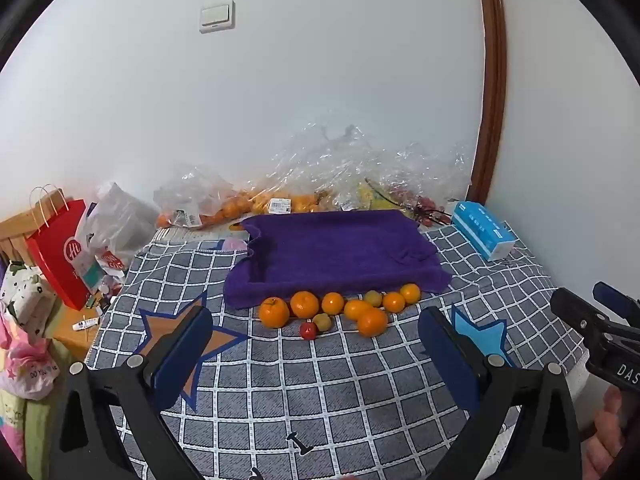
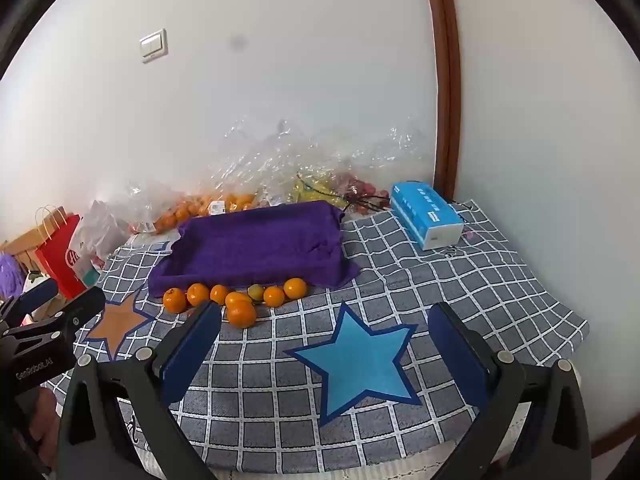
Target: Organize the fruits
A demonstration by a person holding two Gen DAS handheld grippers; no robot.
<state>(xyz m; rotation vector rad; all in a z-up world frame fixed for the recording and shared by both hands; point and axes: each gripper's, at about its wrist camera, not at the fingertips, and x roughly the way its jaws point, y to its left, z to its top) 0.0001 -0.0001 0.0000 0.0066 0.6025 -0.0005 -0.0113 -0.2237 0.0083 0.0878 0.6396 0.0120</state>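
One grey checked cloth with star patches covers the table, and I take the purple tray lying on it as my landmark: a shallow, towel-draped rectangle, its inside bare. Behind the tray, against the wall, crumpled clear plastic bags hold more oranges and other fruit I cannot make out well. Right of the tray's far corner lies one blue tissue box; to its left one red paper bag stands off the cloth's edge. Along the tray's near edge the loose fruits sit in a loose row, touching or almost touching: I count seven oranges, round and bright, two smaller yellow-green fruits and one small red fruit, the red one nearest me. Between that row and me the cloth is open. My left gripper hangs over that open cloth with its blue pads spread wide and nothing between them; my right gripper hangs likewise released over the blue star, near the cloth's right edge.
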